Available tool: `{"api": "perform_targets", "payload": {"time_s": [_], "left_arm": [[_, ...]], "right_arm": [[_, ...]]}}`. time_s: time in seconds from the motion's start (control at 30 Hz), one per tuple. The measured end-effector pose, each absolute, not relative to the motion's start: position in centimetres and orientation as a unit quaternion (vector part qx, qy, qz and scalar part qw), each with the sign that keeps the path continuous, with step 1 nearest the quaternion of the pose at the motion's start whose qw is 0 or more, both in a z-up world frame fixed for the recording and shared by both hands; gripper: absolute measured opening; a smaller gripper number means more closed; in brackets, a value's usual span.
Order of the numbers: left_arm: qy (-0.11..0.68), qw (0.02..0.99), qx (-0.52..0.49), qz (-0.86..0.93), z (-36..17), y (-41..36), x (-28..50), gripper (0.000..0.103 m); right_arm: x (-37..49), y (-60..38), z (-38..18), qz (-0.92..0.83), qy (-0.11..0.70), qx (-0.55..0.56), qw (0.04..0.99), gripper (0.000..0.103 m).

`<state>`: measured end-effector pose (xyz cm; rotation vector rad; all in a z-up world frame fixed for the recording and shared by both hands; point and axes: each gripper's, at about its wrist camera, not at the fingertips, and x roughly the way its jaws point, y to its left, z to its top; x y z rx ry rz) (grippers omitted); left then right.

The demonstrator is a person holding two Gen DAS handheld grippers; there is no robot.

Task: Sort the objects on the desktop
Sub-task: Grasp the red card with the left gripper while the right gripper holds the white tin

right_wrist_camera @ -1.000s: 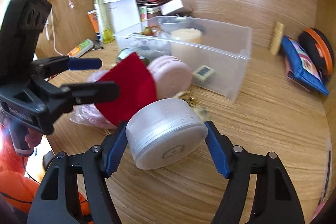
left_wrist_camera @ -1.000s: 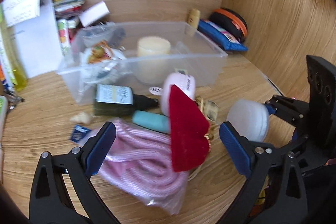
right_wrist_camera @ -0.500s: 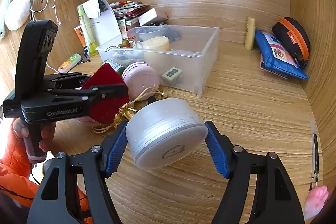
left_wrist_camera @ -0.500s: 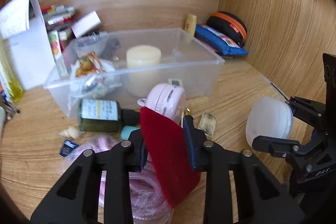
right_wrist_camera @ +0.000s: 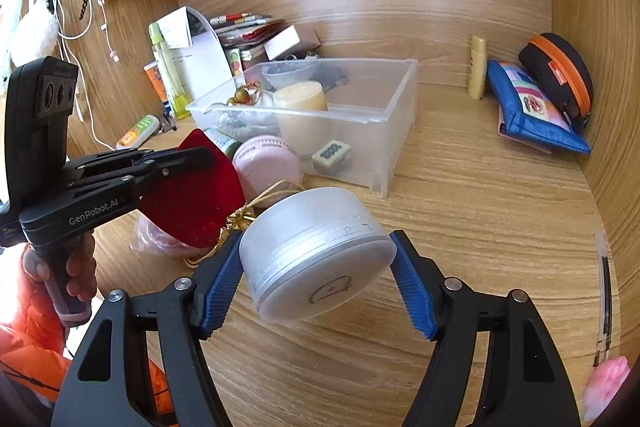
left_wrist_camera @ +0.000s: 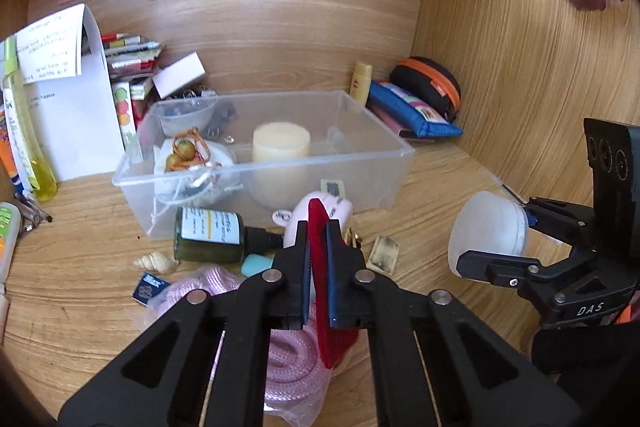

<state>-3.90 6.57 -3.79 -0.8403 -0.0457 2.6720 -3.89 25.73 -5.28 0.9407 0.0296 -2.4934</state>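
Observation:
My left gripper (left_wrist_camera: 317, 247) is shut on a red velvet pouch (left_wrist_camera: 320, 267) with a gold drawstring and holds it above the desk; the pouch also shows in the right wrist view (right_wrist_camera: 192, 195). My right gripper (right_wrist_camera: 318, 267) is shut on a frosted white round jar (right_wrist_camera: 316, 251), lifted off the desk; the jar also shows in the left wrist view (left_wrist_camera: 488, 227). A clear plastic bin (left_wrist_camera: 372, 147) stands behind, holding a cream candle (left_wrist_camera: 281, 143), a beaded trinket and a white pouch.
In front of the bin lie a pink round case (left_wrist_camera: 336, 203), a dark green bottle (left_wrist_camera: 212, 235), a pink rope bundle (left_wrist_camera: 288, 359), a shell (left_wrist_camera: 154, 261) and a mahjong tile (right_wrist_camera: 331, 151). A blue pouch (right_wrist_camera: 528, 107) and an orange-zipped case (right_wrist_camera: 560, 75) sit at the back right.
My left gripper closed on the red pouch and lifted it off the pile. My right gripper raised the white jar and pulled back from the bin.

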Motion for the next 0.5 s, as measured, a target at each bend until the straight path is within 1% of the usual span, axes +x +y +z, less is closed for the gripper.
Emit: {"api": "perform_targets", "payload": {"time_s": [0.5], "left_arm": [[-0.031,0.175,-0.256,0.95,-0.7,4.9,-3.8,0.005]], "right_arm": [[-5.7,25.4,-2.8,-0.92,0.017,0.314,0.235,0.068]]}}
